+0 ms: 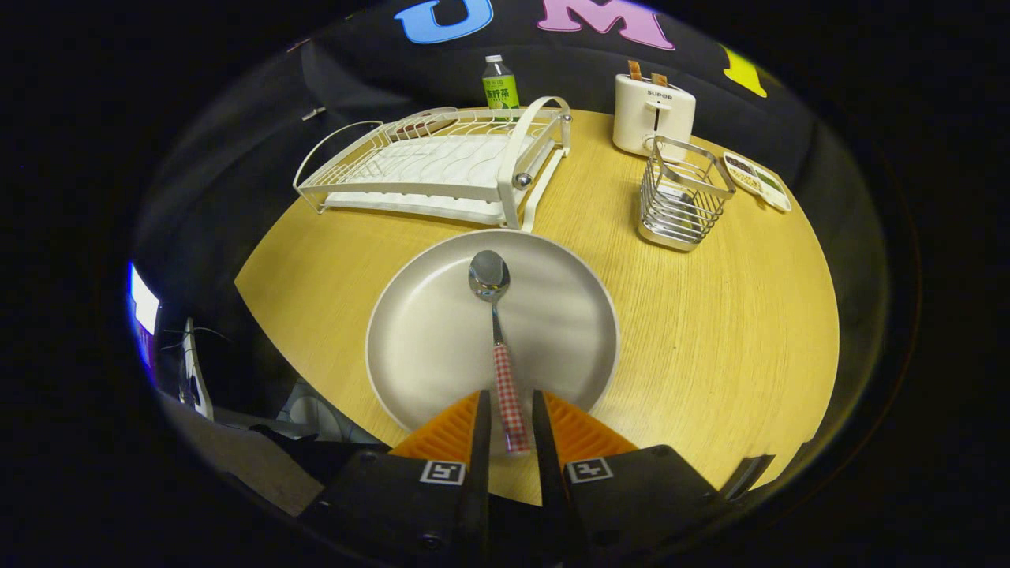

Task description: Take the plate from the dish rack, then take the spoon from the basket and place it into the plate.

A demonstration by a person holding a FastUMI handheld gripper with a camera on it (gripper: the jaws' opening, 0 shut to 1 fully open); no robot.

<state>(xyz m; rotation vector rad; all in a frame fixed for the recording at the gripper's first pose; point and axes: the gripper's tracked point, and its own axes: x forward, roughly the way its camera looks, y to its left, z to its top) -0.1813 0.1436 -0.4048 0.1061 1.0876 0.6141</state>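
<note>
A round white plate (426, 347) lies flat on the wooden table, just ahead of my fingers. The spoon (491, 278) rests in it, its metal bowl toward the plate's middle and its red-checked handle (510, 402) running back toward me. My gripper (510, 422) hovers over the plate's near rim with the handle's end between its black fingers. A thin gap shows on each side of the handle, so the fingers stand slightly open and do not press on it. The white dish rack (442, 162) stands beyond the plate. The wire basket (680, 193) stands at the far right.
A green-labelled bottle (499, 83) stands behind the rack. A white toaster (652, 113) sits behind the basket, and a small flat tray (757, 181) lies to the basket's right. The table's curved edge runs close on my left and right.
</note>
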